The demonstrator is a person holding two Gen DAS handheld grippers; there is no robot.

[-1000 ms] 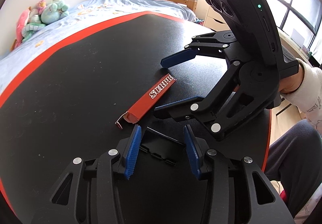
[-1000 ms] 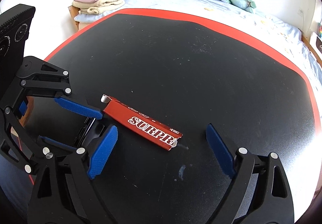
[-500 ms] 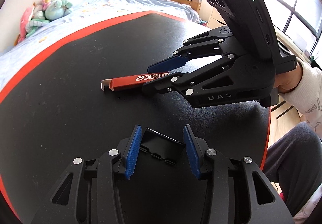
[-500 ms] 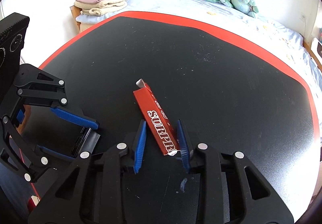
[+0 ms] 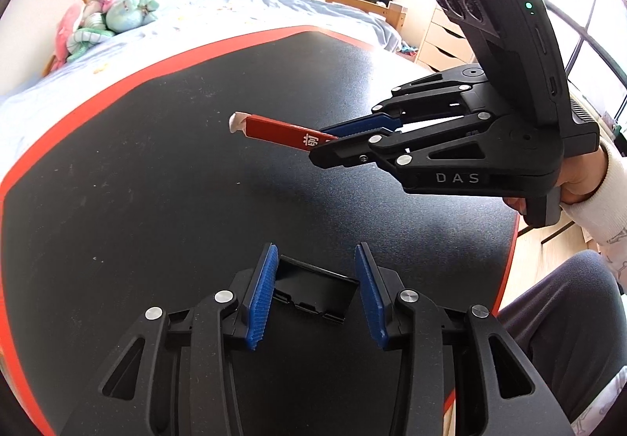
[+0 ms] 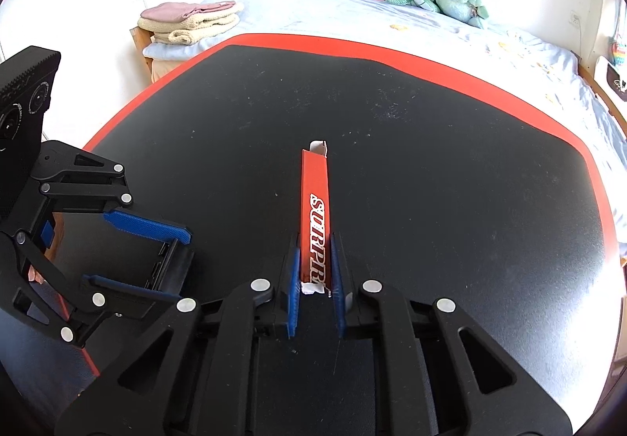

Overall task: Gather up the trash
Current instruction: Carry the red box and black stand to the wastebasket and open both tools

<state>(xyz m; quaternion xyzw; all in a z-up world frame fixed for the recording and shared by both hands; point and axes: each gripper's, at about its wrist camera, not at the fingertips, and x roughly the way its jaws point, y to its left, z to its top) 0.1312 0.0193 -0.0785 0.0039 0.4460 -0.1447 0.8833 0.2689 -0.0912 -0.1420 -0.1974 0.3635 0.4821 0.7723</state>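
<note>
Above the middle of the black desk with the red border [image 6: 392, 55], your right gripper [image 6: 315, 271] is clenched on the near end of the long red cardboard box [image 6: 314, 193], holding it level, clear of the surface for carrying. Your left gripper [image 5: 313, 285] grasps a small black plastic tray [image 5: 313, 291] near the desk's near edge, probably as the receptacle.
</note>
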